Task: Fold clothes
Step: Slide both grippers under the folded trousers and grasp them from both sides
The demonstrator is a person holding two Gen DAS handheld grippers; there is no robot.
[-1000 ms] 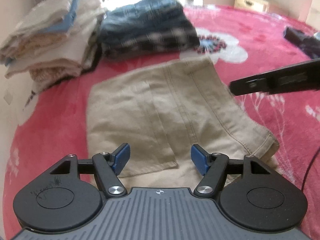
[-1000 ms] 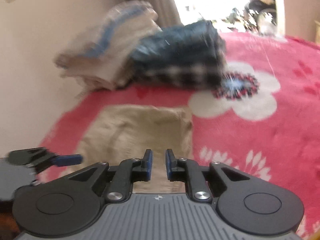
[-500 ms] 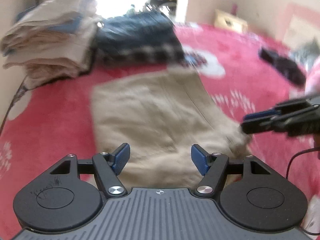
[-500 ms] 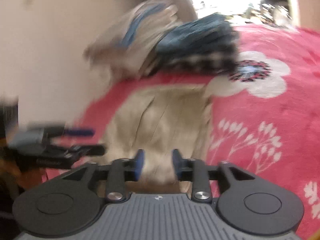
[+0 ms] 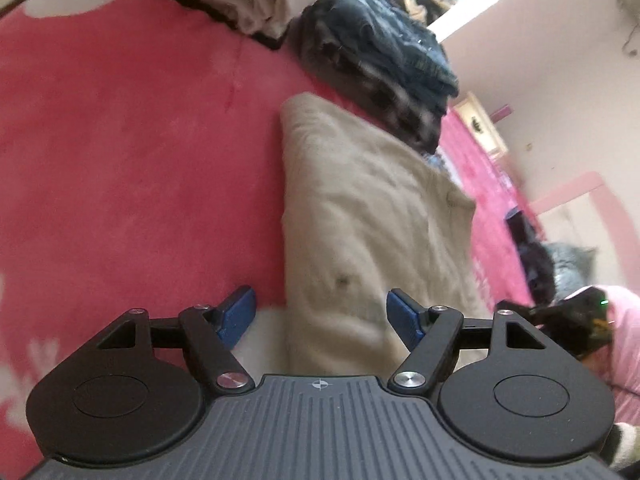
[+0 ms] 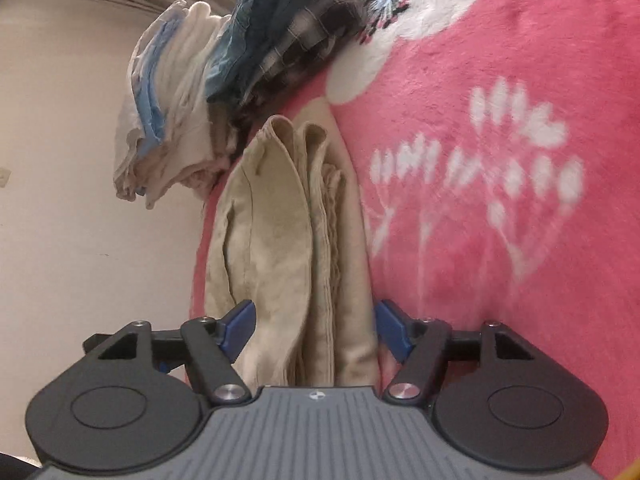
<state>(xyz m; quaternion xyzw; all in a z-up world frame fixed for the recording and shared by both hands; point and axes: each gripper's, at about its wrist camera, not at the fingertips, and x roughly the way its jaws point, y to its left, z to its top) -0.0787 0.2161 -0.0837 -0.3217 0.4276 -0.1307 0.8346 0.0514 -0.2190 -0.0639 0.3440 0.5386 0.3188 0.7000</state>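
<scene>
Two grippers stand rolled onto their sides over one folded khaki garment (image 6: 288, 240), which lies on the pink floral blanket (image 6: 500, 80) just in front of two finished stacks: a pale cream-and-blue pile (image 6: 164, 120) and a dark denim-and-plaid pile (image 6: 288, 28); we judge the garment sits there because it is next in line for those stacks. In the right wrist view our right gripper (image 6: 312, 328) has its blue pads spread wide to either side of the garment's layered edge; the cloth lies between the jaws, but the pads do not press on it, so nothing is gripped yet. Those jaws have just been opening, from nearly closed a second ago to this wide stance; we read that as making room for the whole thickness of the folds. Our left gripper (image 5: 320, 316) also stands wide; the garment's near edge falls between its pads, one pad over the blanket (image 5: 120, 140) and the other over the cloth, with no squeeze that we can see; its jaws have opened slightly further too. We take the sideways roll as a way to slide one finger under the bundle and one over it; lifting it whole would keep the folds intact.

Against the earlier frames, both views have tipped from level to roughly sideways; the garment, then seen flat from above, now fills the space right at the fingertips; the right view shows its stacked edges end-on.
</scene>
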